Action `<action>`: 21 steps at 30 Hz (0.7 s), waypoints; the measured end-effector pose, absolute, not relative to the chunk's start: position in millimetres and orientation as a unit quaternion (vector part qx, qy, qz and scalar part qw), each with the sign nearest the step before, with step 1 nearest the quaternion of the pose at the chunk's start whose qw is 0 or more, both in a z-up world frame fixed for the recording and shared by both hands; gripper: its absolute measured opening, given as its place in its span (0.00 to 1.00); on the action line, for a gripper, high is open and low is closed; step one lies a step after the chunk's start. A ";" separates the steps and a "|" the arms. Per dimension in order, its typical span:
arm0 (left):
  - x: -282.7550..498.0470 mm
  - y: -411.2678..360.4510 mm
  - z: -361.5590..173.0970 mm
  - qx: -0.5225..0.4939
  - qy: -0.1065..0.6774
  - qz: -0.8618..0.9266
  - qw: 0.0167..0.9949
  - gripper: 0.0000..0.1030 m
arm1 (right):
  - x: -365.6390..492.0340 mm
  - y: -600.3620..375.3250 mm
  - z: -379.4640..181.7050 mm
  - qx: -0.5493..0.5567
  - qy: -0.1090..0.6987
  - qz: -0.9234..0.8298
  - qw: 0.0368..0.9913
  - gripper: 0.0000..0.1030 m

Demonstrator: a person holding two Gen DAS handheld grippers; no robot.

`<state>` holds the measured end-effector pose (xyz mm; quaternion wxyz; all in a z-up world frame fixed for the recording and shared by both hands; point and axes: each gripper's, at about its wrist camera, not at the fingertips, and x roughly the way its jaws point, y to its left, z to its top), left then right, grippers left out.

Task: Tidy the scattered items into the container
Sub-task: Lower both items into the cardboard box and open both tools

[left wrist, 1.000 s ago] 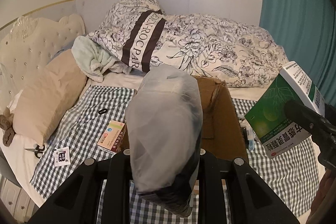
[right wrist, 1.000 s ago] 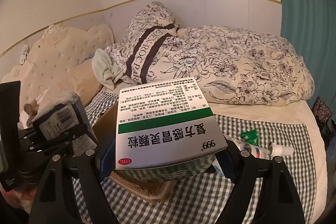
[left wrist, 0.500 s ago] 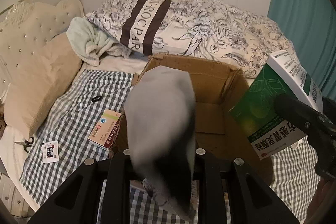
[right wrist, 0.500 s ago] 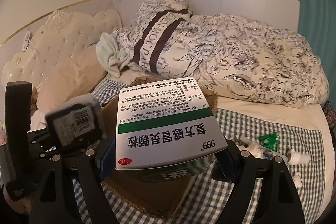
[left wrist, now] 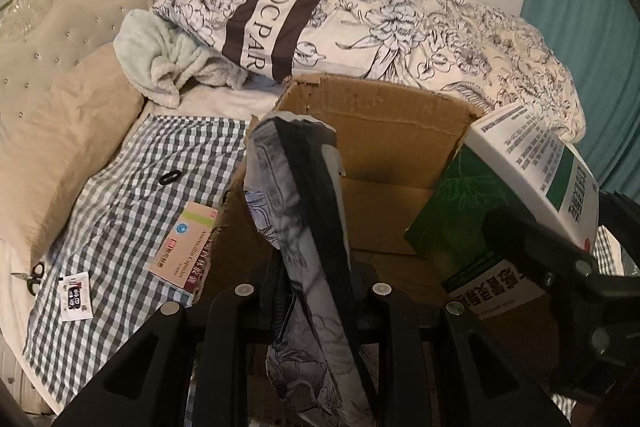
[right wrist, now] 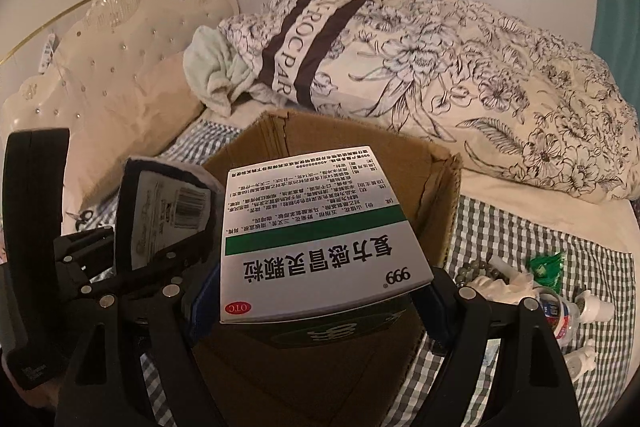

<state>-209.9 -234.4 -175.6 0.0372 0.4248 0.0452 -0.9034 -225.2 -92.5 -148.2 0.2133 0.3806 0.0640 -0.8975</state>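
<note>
An open cardboard box [left wrist: 384, 131] stands on the checked bedspread; it also shows in the right wrist view [right wrist: 352, 143]. My left gripper [left wrist: 310, 291] is shut on a grey floral-printed packet [left wrist: 304, 211] and holds it over the box's near left corner. My right gripper [right wrist: 320, 303] is shut on a green and white medicine box [right wrist: 320, 235] and holds it over the open box. The medicine box shows in the left wrist view [left wrist: 516, 179] at the right. The packet shows in the right wrist view [right wrist: 168, 211] at the left.
A pink medicine carton [left wrist: 186, 251], a black ring [left wrist: 170, 177], a small sachet [left wrist: 76, 295] and scissors [left wrist: 30, 273] lie left of the box. Small bottles [right wrist: 560, 311], beads [right wrist: 480, 267] and a green packet [right wrist: 546, 265] lie to its right. Pillows and a duvet [left wrist: 400, 15] lie behind.
Both grippers moved forward and down with their loads, now over the open box. The packet has turned edge-on in the left gripper.
</note>
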 end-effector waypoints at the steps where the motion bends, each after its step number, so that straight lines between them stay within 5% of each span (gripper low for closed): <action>1: -211.1 -234.8 -178.1 0.427 0.045 -0.903 0.037 0.22 | -226.3 -93.0 -150.9 0.383 0.065 -0.896 0.213 0.78; 10: -216.9 -231.3 -186.6 0.435 0.040 -0.899 0.039 0.24 | -231.4 -91.9 -158.5 0.391 0.066 -0.892 0.215 0.82; 12: -217.1 -229.9 -184.4 0.434 0.039 -0.899 0.041 0.30 | -230.5 -91.6 -156.2 0.387 0.064 -0.893 0.221 0.83; 15: -215.8 -227.9 -176.7 0.427 0.036 -0.902 0.042 0.58 | -227.0 -89.9 -148.7 0.380 0.063 -0.897 0.217 0.90; 21: -207.5 -221.7 -152.8 0.406 0.029 -0.912 0.041 0.69 | -216.2 -79.2 -125.9 0.357 0.052 -0.909 0.208 0.91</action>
